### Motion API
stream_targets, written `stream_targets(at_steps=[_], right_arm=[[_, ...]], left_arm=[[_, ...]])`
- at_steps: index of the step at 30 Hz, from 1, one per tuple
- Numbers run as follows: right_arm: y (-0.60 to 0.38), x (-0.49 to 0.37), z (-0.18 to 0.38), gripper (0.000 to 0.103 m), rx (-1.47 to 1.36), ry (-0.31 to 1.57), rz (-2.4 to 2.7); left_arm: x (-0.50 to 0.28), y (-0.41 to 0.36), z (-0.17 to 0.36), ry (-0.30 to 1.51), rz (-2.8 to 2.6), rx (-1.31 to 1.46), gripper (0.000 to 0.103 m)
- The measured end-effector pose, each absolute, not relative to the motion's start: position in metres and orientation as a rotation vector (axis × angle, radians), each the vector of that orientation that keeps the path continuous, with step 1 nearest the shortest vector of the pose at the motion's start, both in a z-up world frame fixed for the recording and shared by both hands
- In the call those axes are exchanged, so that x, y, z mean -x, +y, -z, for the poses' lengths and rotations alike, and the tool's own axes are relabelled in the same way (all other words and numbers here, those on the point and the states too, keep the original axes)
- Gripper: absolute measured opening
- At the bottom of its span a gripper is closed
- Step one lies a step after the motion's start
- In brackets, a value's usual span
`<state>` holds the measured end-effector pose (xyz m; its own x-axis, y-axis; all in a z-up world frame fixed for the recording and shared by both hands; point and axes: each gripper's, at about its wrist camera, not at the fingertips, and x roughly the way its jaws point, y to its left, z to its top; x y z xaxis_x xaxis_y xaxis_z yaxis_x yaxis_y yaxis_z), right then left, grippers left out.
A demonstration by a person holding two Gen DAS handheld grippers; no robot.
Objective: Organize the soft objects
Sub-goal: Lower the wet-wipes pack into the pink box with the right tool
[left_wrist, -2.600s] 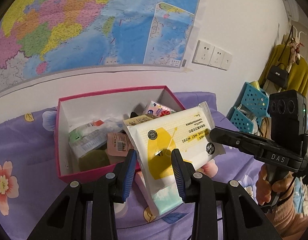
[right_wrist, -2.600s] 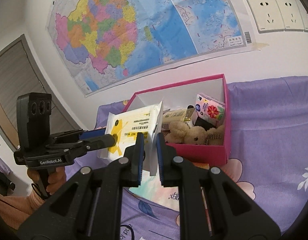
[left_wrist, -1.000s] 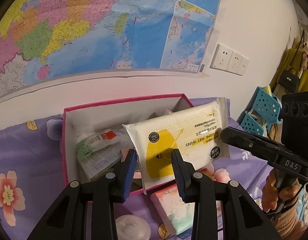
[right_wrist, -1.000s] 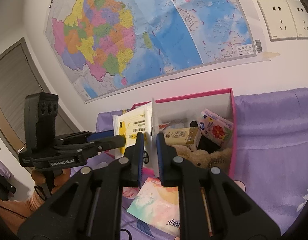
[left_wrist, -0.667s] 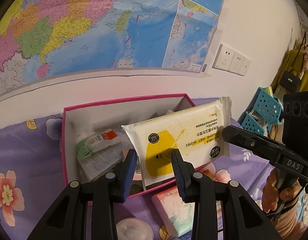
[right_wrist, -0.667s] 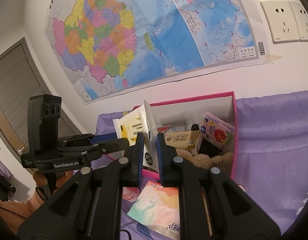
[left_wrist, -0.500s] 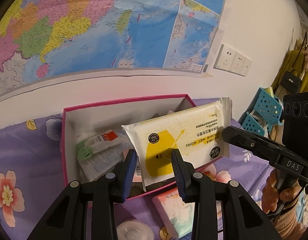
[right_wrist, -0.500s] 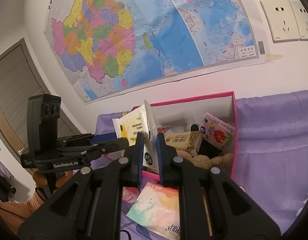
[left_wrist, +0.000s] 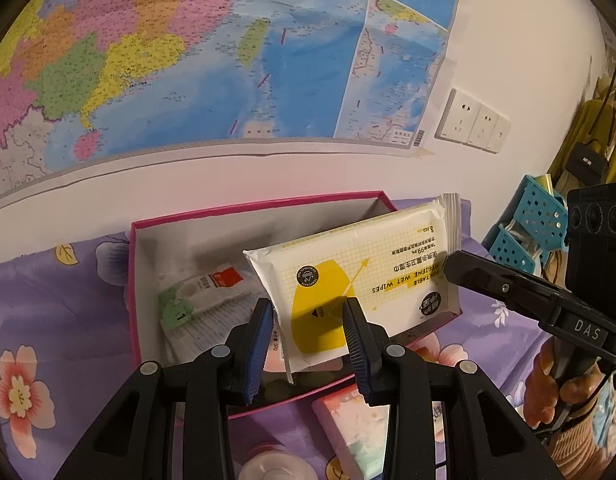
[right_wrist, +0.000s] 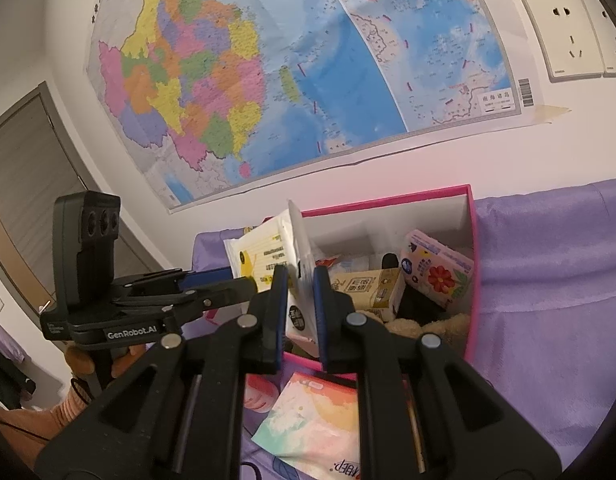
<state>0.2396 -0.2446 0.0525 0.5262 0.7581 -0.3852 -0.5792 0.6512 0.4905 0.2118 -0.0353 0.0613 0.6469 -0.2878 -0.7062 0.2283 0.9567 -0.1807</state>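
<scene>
A white and yellow wet wipes pack point(left_wrist: 368, 276) hangs over the open pink box point(left_wrist: 133, 280), held at both ends. My left gripper point(left_wrist: 308, 312) is shut on its yellow-label end. My right gripper point(right_wrist: 300, 280) is shut on the crimped seal at the other end of the wipes pack point(right_wrist: 264, 252). The right gripper's finger point(left_wrist: 460, 268) shows in the left wrist view. Inside the pink box point(right_wrist: 474, 280) lie a flowered tissue pack point(right_wrist: 436, 276), a beige pack point(right_wrist: 368, 286), a plush bear point(right_wrist: 432, 326) and a green and white pouch point(left_wrist: 196, 300).
A pastel tissue pack point(right_wrist: 312, 420) and a round white lid point(left_wrist: 276, 468) lie on the purple flowered bedspread point(left_wrist: 48, 300) in front of the box. Blue baskets point(left_wrist: 540, 216) stand at the right. The map wall rises right behind the box. A hand point(left_wrist: 564, 380) grips the right handle.
Since the oldest frames both grippers have carried the wipes pack up from in front of the box to over it. Over the last second they hardly move.
</scene>
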Motion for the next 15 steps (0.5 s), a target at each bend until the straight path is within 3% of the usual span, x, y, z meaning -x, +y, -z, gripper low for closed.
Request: stream_targets(at_steps=[15], right_arm=[[-0.2429,-0.2435,-0.0502,0.016,-0.335,0.619,-0.813]], left_arm=[[-0.2186,-0.0342,-0.0651,0.820,0.277,0.057,0.035]])
